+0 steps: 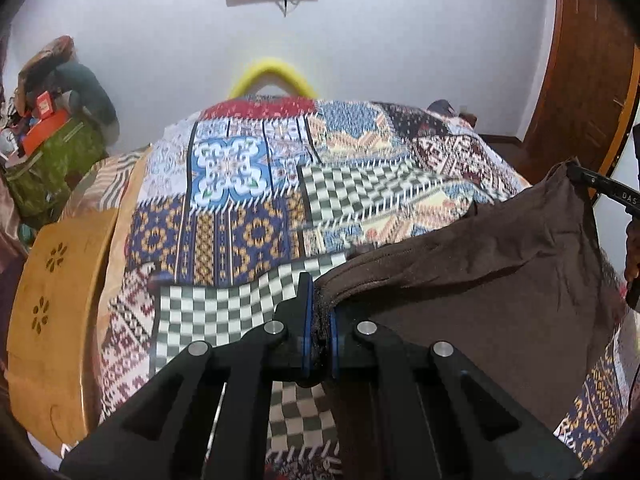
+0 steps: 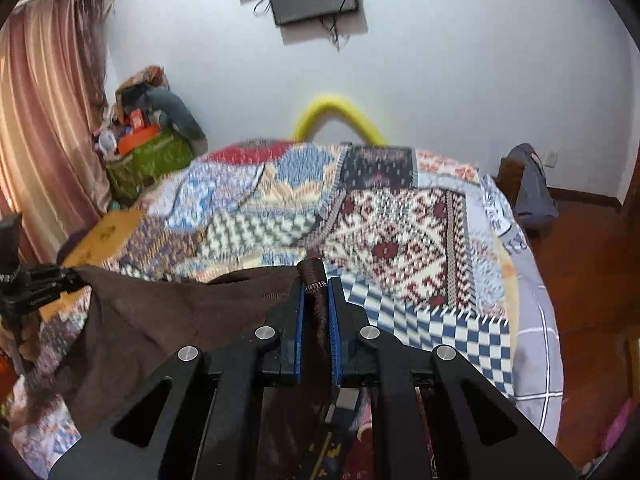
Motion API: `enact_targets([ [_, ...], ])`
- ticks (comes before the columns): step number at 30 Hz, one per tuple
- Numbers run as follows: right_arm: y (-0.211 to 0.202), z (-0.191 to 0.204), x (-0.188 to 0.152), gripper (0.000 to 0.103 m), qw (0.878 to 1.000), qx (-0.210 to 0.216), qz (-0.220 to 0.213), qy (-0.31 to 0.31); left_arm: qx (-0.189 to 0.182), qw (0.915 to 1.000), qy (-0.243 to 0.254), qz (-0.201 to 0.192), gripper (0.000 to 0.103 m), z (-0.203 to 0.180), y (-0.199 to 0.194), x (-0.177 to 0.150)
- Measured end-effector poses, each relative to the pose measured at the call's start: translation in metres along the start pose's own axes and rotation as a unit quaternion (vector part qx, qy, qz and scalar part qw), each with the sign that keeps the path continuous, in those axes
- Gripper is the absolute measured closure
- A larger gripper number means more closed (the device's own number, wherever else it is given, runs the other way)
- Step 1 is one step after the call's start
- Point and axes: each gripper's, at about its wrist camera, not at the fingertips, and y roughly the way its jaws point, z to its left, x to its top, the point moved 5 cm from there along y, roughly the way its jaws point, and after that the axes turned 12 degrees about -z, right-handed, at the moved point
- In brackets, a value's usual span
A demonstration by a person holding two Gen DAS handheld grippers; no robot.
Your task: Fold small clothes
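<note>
A dark brown garment (image 1: 488, 292) hangs stretched between my two grippers above the patchwork bedspread (image 1: 248, 208). My left gripper (image 1: 320, 312) is shut on one corner of the garment. My right gripper (image 2: 317, 300) is shut on the other corner, a bunched hem (image 2: 314, 276) sticking up between its fingers. The garment (image 2: 168, 312) droops to the left in the right wrist view. The right gripper also shows at the right edge of the left wrist view (image 1: 576, 174), and the left gripper shows at the left edge of the right wrist view (image 2: 74, 276).
A wooden board (image 1: 52, 300) lies along the bed's left side. A green bag with clutter (image 1: 52, 160) stands by the far wall. A yellow curved thing (image 1: 272, 76) rises behind the bed. A grey bag (image 2: 528, 184) sits on the wooden floor right of the bed. A pink curtain (image 2: 44, 120) hangs on the left.
</note>
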Motion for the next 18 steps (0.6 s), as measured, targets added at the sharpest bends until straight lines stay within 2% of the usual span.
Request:
enact_targets([
  [5, 0.024, -0.01, -0.005, 0.094, 0.999, -0.027, 0.015, 0.016, 0.008, 0.9991, -0.021, 0.037, 0.097, 0.006, 0.032, 0.001],
  [9, 0.046, -0.015, -0.022, 0.093, 0.998, -0.04, 0.041, 0.022, 0.028, 0.9969, -0.009, 0.073, 0.097, 0.008, 0.061, -0.013],
  [12, 0.056, -0.014, -0.03, 0.09, 0.997, -0.054, 0.058, 0.006, 0.052, 0.9931, -0.01, 0.105, 0.082, 0.014, 0.077, -0.022],
  [14, 0.056, -0.011, -0.029, 0.089, 0.996, -0.065, 0.063, -0.01, 0.065, 0.9921, -0.013, 0.106, 0.058, 0.019, 0.079, -0.022],
  [16, 0.049, -0.008, -0.024, 0.079, 0.995, -0.078, 0.058, -0.024, 0.081, 0.9925, -0.012, 0.091, 0.049, 0.023, 0.073, -0.017],
  [17, 0.044, -0.006, -0.021, 0.066, 0.995, -0.08, 0.053, -0.029, 0.084, 0.9928, -0.013, 0.084, 0.046, 0.024, 0.068, -0.014],
  [18, 0.041, -0.004, -0.019, 0.057, 0.995, -0.076, 0.048, -0.032, 0.087, 0.993, -0.014, 0.079, 0.045, 0.025, 0.063, -0.011],
])
